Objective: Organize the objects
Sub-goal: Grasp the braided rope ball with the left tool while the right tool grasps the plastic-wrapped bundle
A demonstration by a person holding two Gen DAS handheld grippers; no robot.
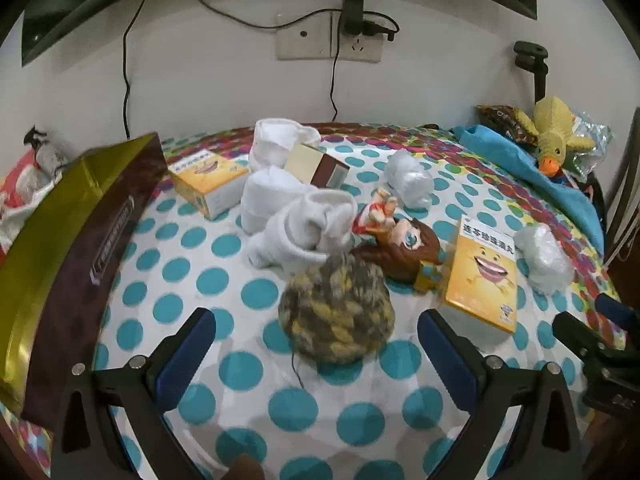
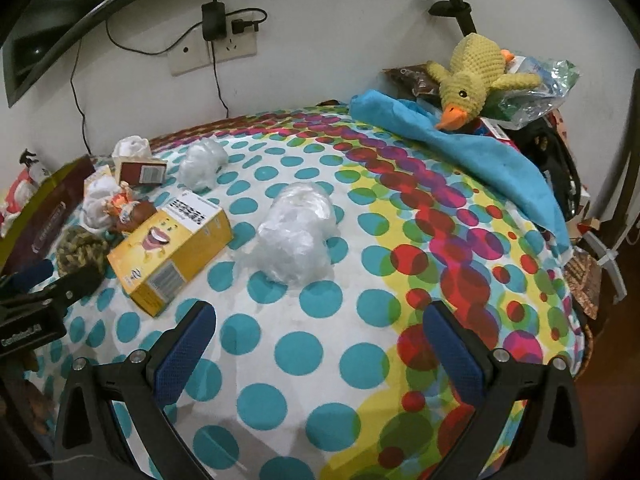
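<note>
Right now the yarn ball (image 1: 338,308) is the nearest item to the left gripper (image 1: 316,334): a round, fuzzy ball wound of yellow, grey and dark strands, with a loose thread trailing toward the camera. It sits on the polka-dot tablecloth (image 1: 224,240) toward the table's left side, just ahead of the gap between the blue-padded fingers (image 1: 186,344), which stand wide apart and hold nothing. Behind the ball lie rolled white socks (image 1: 304,232) and a brown-haired toy figurine (image 1: 396,248) lying on its side, touching or nearly touching the ball. A yellow box with a smiling face (image 1: 480,276) lies flat to the right of the figurine, and a second yellow box (image 1: 208,186) sits farther back near the left edge, beside a tall gold and maroon package (image 1: 76,248). A small cream and brown box (image 1: 316,168) leans on the socks.

Two crumpled clear plastic bundles (image 2: 296,236) rest near the table's middle, well apart from the ball. A blue cloth (image 2: 460,148) and a yellow knitted duck (image 2: 472,76) occupy the far right corner.

The right gripper (image 2: 320,344) hovers above bare cloth on the table's right half, level and pointing toward the wall, its fingers (image 2: 452,356) also spread wide and empty. From the right wrist view the left gripper shows at the left edge.
</note>
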